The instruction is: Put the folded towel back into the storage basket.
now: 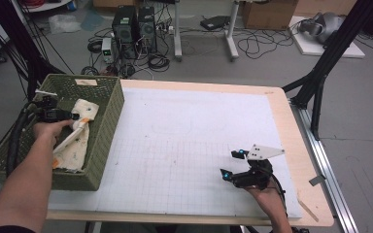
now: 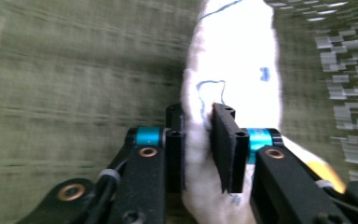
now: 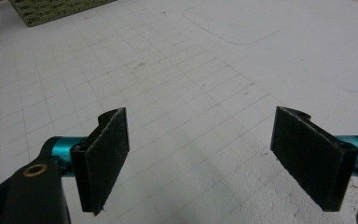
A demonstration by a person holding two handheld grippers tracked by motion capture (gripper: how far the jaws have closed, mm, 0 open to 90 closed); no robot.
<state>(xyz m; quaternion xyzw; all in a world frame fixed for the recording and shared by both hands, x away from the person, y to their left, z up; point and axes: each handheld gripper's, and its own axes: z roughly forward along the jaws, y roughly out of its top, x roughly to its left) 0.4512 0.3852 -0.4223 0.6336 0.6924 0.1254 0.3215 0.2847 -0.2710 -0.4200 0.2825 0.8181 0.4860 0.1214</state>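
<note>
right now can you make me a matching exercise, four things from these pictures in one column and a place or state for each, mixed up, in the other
Things:
1. left gripper
2. right gripper
3. green basket
4. white cloth

Places or states:
A. stands at the table's left edge
B. jaws wide apart over the bare gridded mat
C. lies inside the basket
D. jaws close together around a fold of cloth

Pairs: 1-D, 2-B, 3-A, 4-C

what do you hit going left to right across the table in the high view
left gripper over the green basket with the white cloth in it → bare white grid mat → right gripper, fingers apart
</note>
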